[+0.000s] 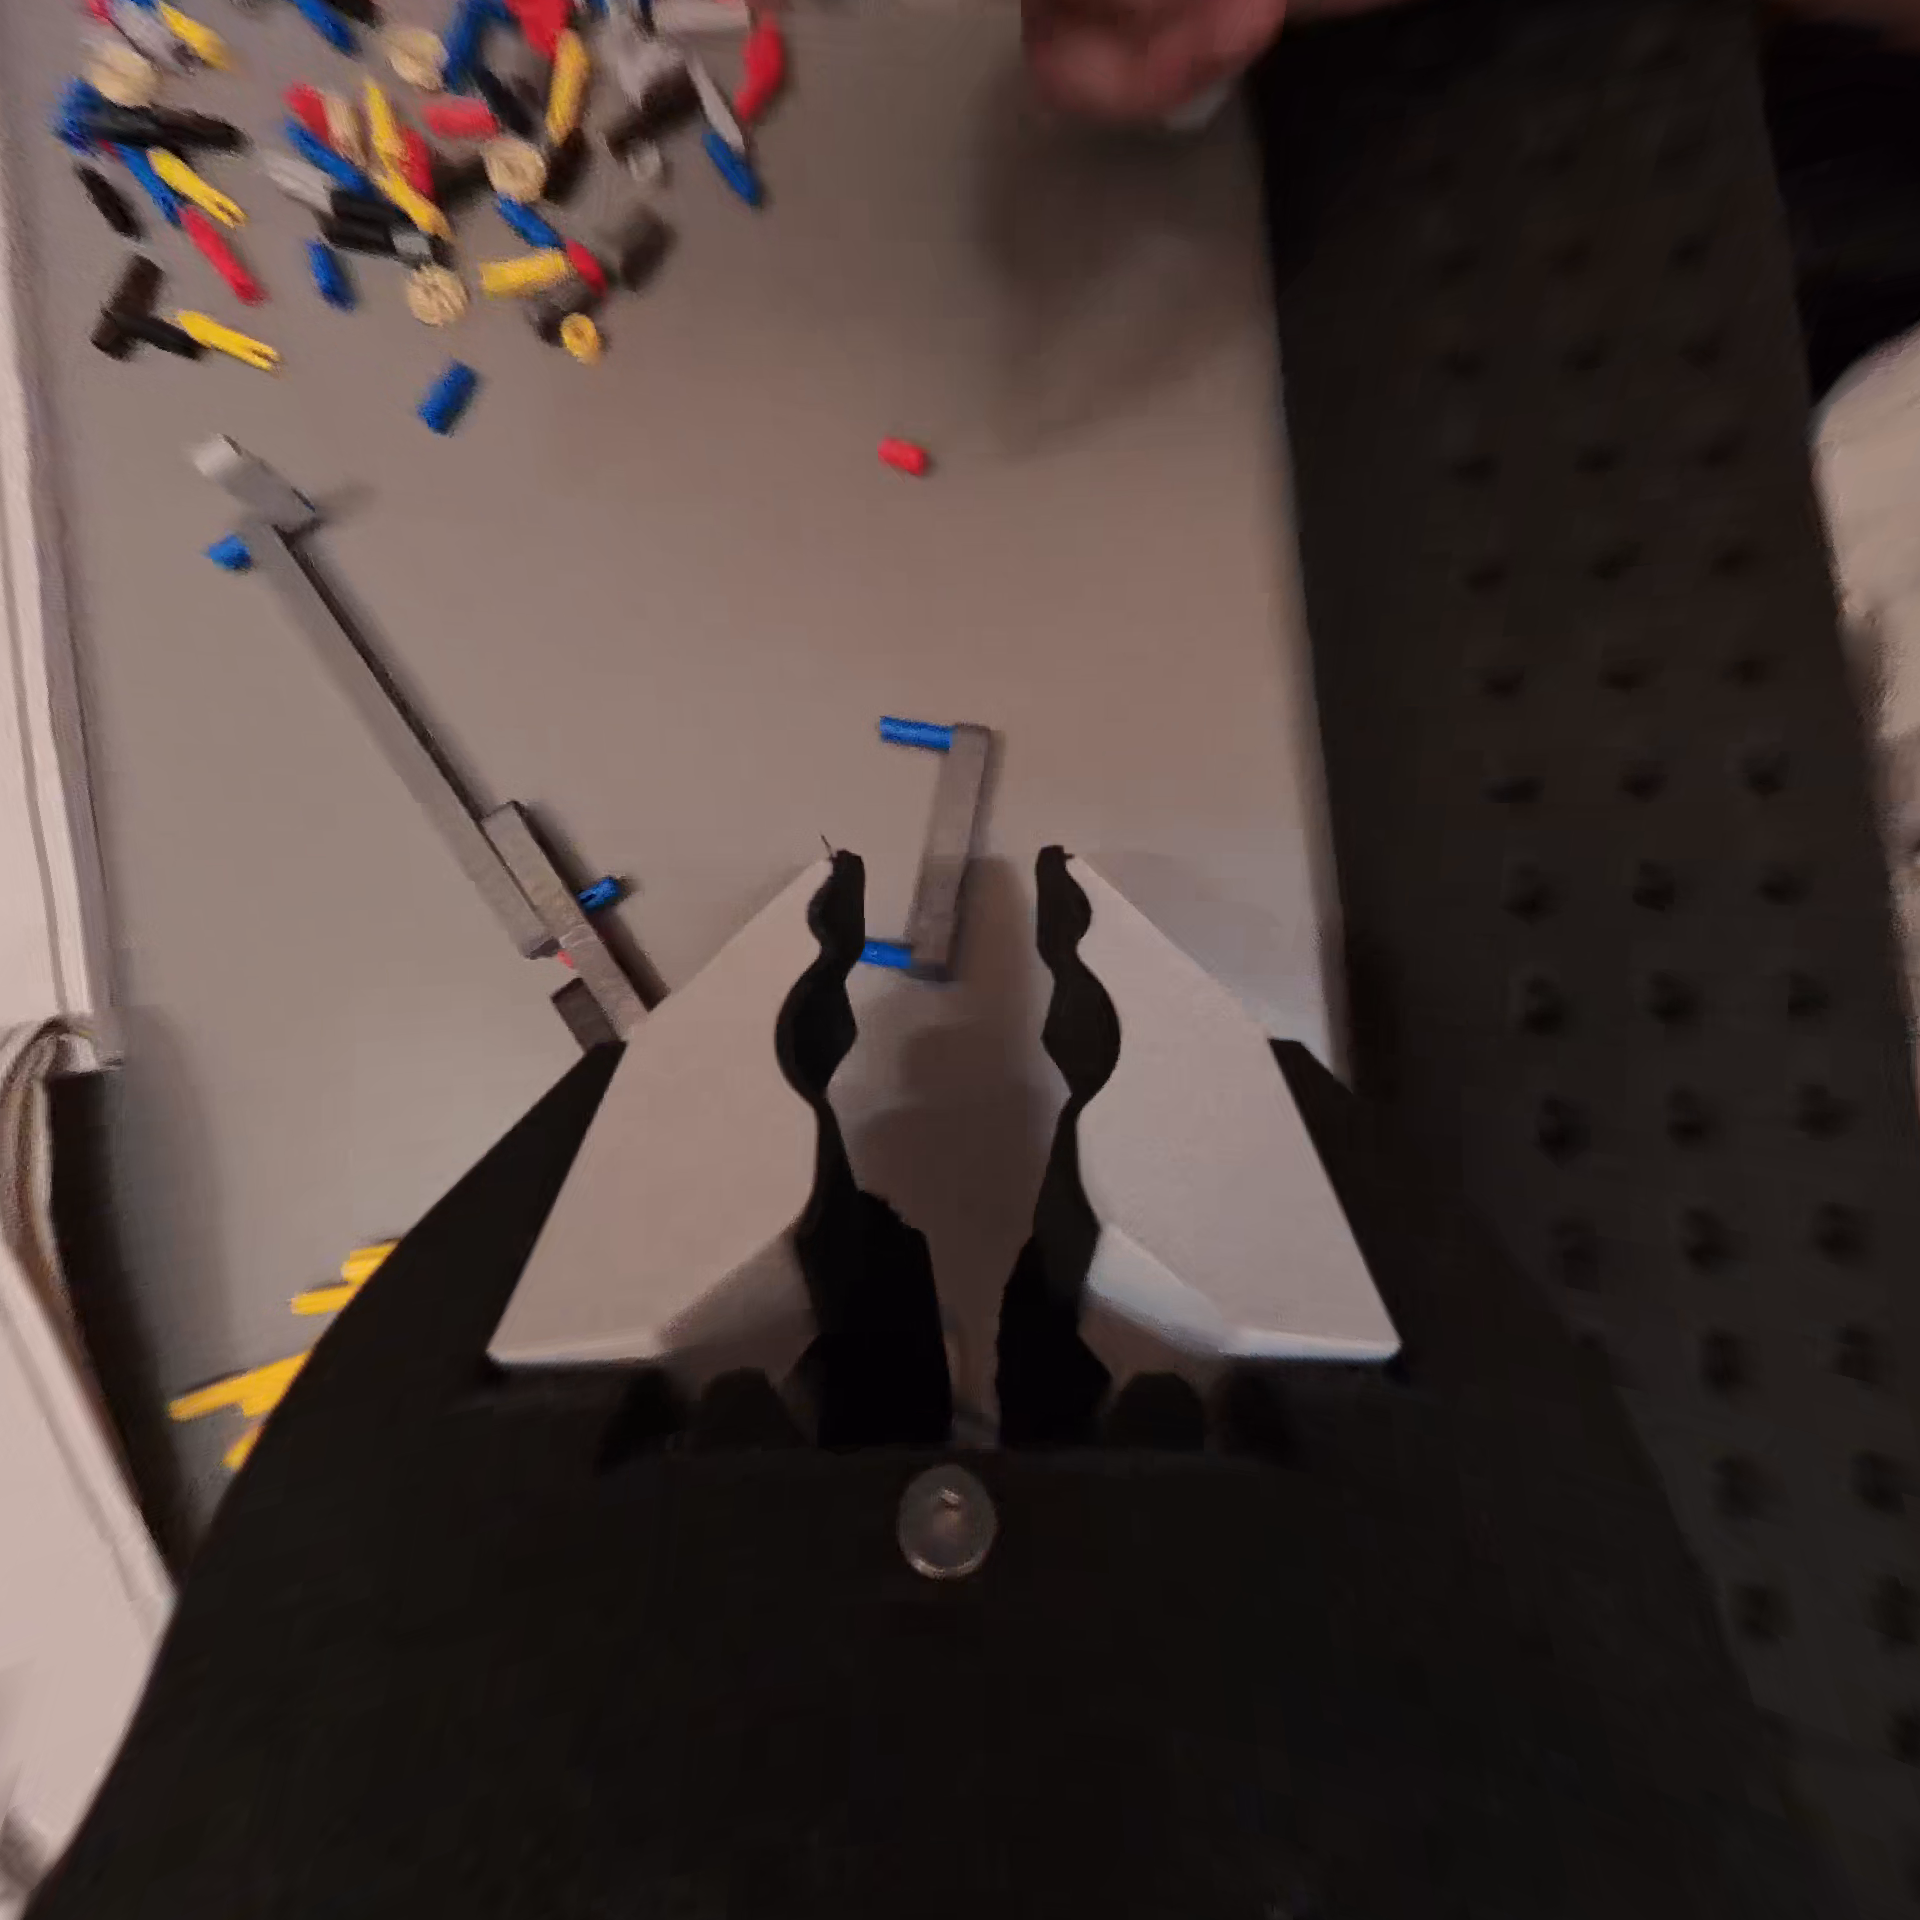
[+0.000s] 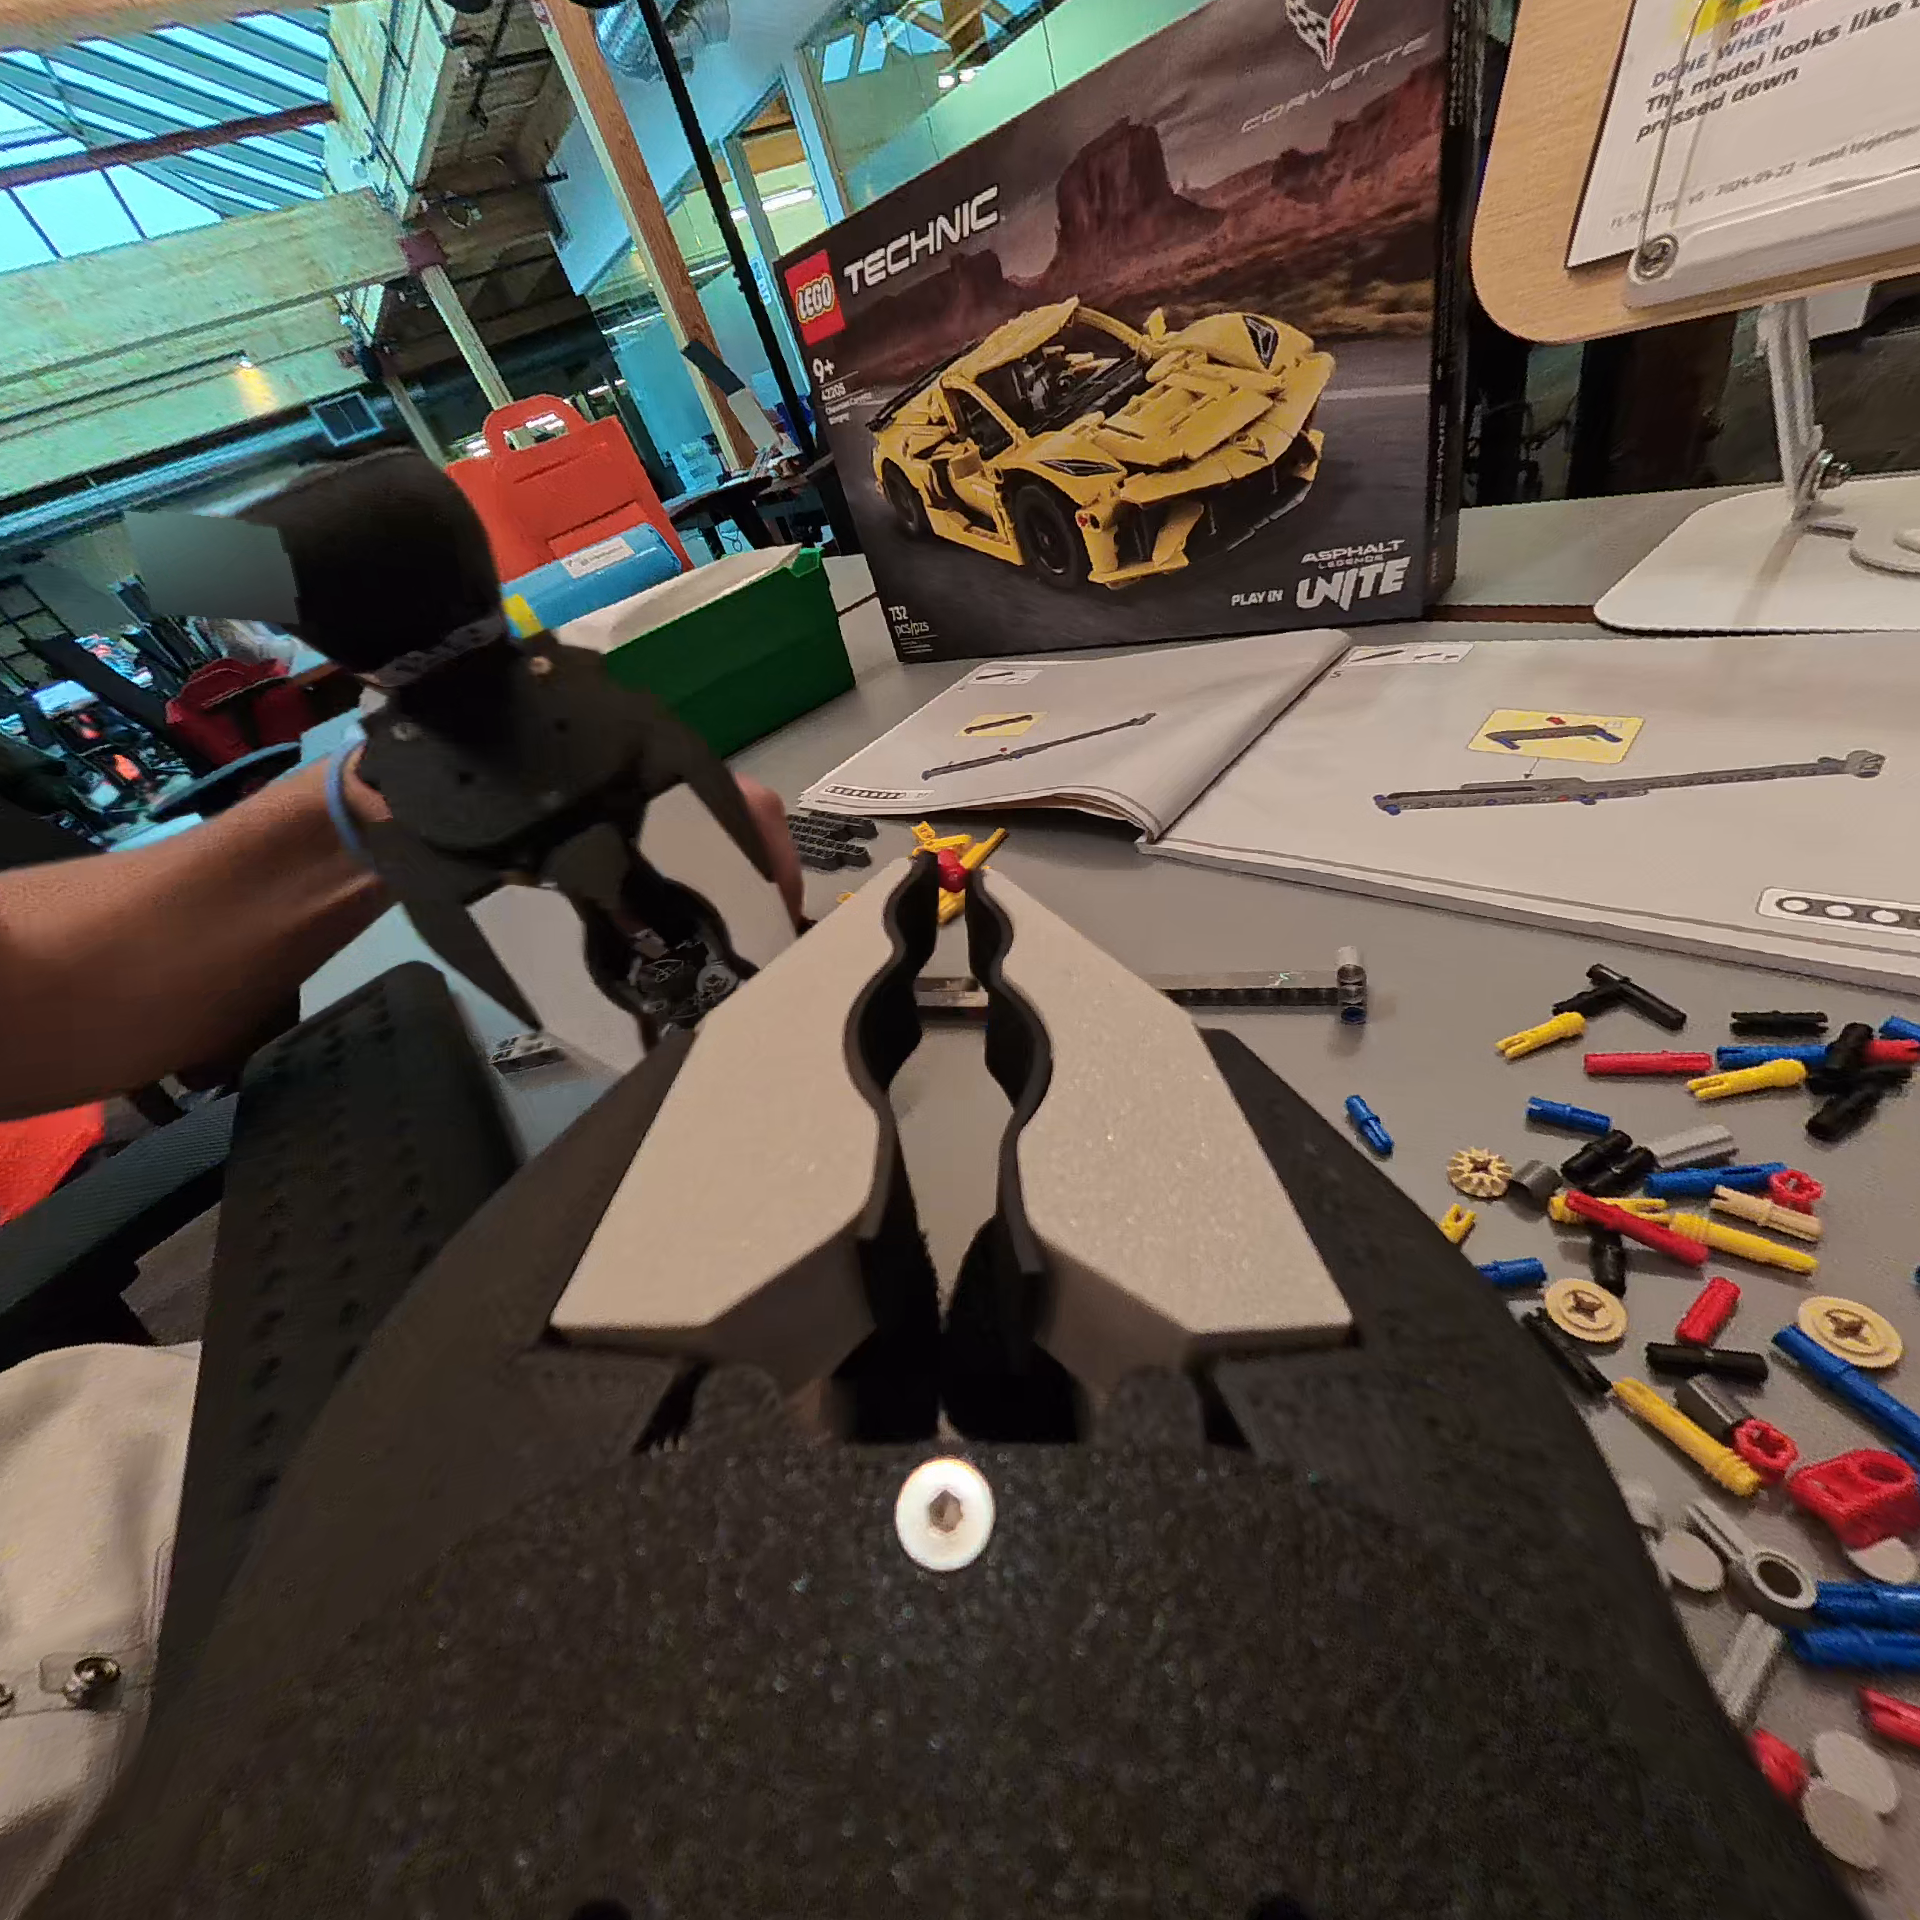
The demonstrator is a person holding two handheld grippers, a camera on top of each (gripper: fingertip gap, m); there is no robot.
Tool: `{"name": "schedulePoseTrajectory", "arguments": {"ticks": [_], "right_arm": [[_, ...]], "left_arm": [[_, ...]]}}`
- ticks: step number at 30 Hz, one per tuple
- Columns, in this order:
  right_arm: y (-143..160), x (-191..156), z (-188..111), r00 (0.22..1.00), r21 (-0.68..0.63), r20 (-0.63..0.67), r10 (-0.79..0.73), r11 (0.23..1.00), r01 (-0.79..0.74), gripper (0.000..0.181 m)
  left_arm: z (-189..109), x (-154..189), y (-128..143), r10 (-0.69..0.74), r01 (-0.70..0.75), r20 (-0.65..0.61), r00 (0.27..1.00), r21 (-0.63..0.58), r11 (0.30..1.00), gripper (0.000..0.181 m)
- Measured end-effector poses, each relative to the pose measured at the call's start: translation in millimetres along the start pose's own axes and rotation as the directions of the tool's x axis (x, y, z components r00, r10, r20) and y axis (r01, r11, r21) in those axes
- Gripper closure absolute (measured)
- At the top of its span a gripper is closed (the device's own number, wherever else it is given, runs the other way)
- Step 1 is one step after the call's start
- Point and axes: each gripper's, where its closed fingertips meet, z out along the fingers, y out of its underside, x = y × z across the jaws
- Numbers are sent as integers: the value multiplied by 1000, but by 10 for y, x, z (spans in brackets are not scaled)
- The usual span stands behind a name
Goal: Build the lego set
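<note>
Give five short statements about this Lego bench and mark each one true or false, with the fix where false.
1. The right gripper pinches a small red piece at its tips. True.
2. The left gripper is clamped on the short grey beam. False: its jaws stand apart, holding nothing.
3. The short grey beam carries two blue pins. True.
4. The instruction booklet lies shut. False: it lies open on the table.
5. The set's box lies flat. False: it stands upright behind the booklet.
</note>
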Motion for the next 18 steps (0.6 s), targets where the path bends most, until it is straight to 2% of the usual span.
{"name": "schedulePoseTrajectory", "arguments": {"ticks": [3, 6, 9, 10, 13, 15, 17, 18], "right_arm": [[6, -24, 0, 1000, -2, 11, -2, 1000, 2, 177], [7, -54, -3, 1000, -2, 26, -4, 1000, 4, 177], [10, -59, -2, 1000, -4, 30, -4, 1000, 4, 177], [8, -58, -4, 1000, -3, 30, -4, 1000, 4, 177], [-7, -47, -17, 1000, 4, 26, 0, 1000, 0, 177], [-34, -40, -38, 1000, 20, 22, 3, 1000, -3, 177], [-61, -28, -54, 1000, 36, 21, 15, 999, -16, 177], [-74, -22, -57, 1000, 43, 19, 20, 999, -21, 177]], "left_arm": [[92, -63, 113, 91, -101, -68, 994, -157, 982, 159], [150, -55, 144, 134, -160, -127, 983, -229, 960, 161], [226, -38, 91, 138, -169, -148, 979, -228, 959, 168], [248, -31, 70, 128, -158, -145, 981, -219, 963, 175], [254, -63, 63, 97, -117, -100, 990, -214, 970, 175], [223, -157, 12, 71, -72, -13, 997, -142, 987, 176], [98, -236, -281, -101, 98, 26, 995, 93, 991, 175], [-4, -298, -450, -209, 197, 28, 977, 233, 952, 175]]}}
